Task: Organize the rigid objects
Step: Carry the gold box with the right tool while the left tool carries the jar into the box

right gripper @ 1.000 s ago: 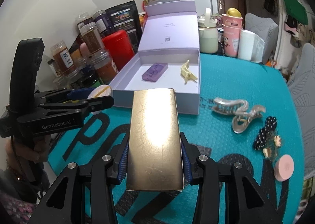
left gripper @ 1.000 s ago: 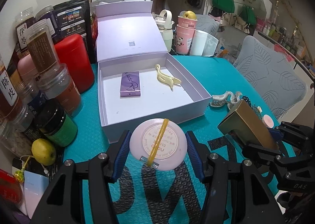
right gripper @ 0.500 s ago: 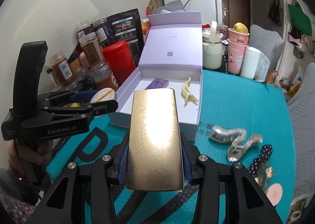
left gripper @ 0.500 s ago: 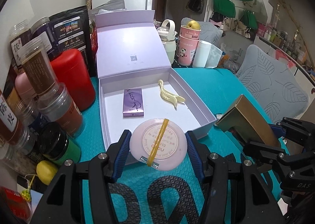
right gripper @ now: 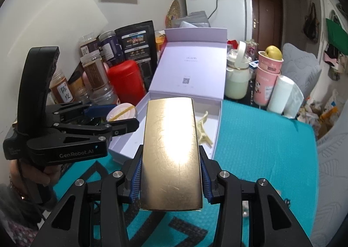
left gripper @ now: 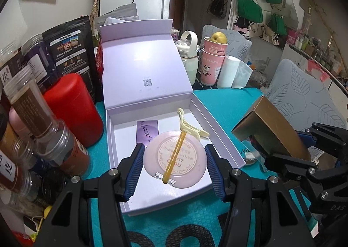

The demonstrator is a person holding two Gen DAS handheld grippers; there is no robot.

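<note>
The left hand-held gripper (left gripper: 174,160) is clenched on a round pink compact (left gripper: 175,159) with a yellow band across it, its blue pads pressing the disc's two sides at lower centre of the left wrist view. Directly beyond and beneath it lies the open lilac box (left gripper: 217,125), so this hand is the nearer to a drop. Its floor already holds a purple card (left gripper: 146,130) and a cream hair clip (left gripper: 189,127), both just past the compact toward the frame's middle.

The right hand-held gripper (right gripper: 170,178) grasps a gold box (right gripper: 171,151), long axis pointing straight up the frame toward the lilac box, whose near wall appears just ahead, above the teal tabletop (right gripper: 261,138).
</note>
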